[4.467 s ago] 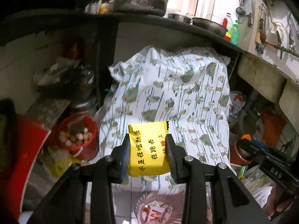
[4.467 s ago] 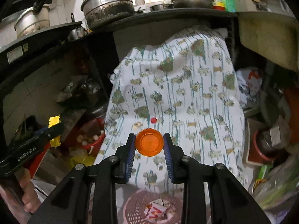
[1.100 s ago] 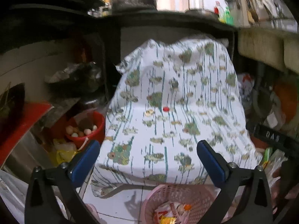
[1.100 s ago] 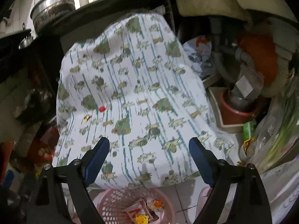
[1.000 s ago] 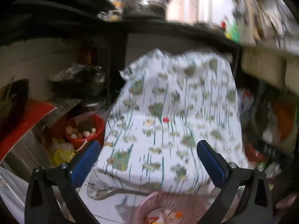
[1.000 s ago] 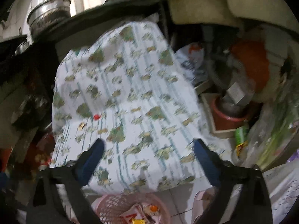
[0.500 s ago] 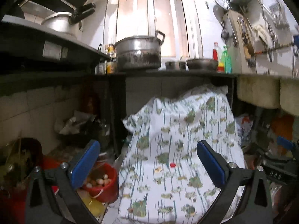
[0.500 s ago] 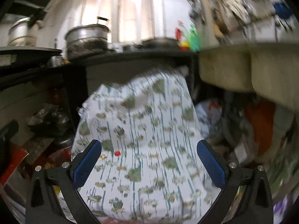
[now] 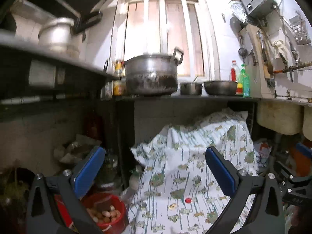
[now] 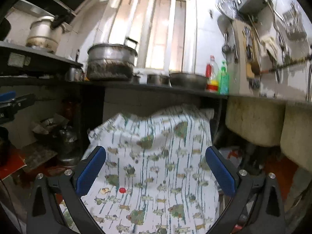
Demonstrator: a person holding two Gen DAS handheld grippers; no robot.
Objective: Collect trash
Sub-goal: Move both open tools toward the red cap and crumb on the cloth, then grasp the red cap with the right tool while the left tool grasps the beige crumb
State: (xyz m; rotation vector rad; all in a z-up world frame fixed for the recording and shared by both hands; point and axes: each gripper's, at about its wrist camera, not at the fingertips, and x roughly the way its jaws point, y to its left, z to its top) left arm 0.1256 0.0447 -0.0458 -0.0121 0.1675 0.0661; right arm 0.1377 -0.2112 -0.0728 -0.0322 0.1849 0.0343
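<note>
A small red cap [image 9: 188,200] lies on the patterned cloth [image 9: 195,156] that drapes a low table under the counter; it also shows in the right wrist view [image 10: 122,190]. My left gripper [image 9: 155,170] is wide open and empty, raised above the cloth. My right gripper [image 10: 155,170] is wide open and empty, also held above the cloth [image 10: 156,146]. The trash basket is out of view in both views.
A dark counter [image 9: 185,97] carries a large pot [image 9: 152,74], pans and bottles [image 9: 241,80]. A red bucket of eggs [image 9: 106,212] stands left of the cloth. Sink basins [image 10: 253,120] sit at the right. The right gripper's body [image 9: 292,183] shows at the lower right.
Both grippers, which held a yellow packet and an orange cap, have opened empty over the pink basket. Both have since tilted up, so the basket has left view.
</note>
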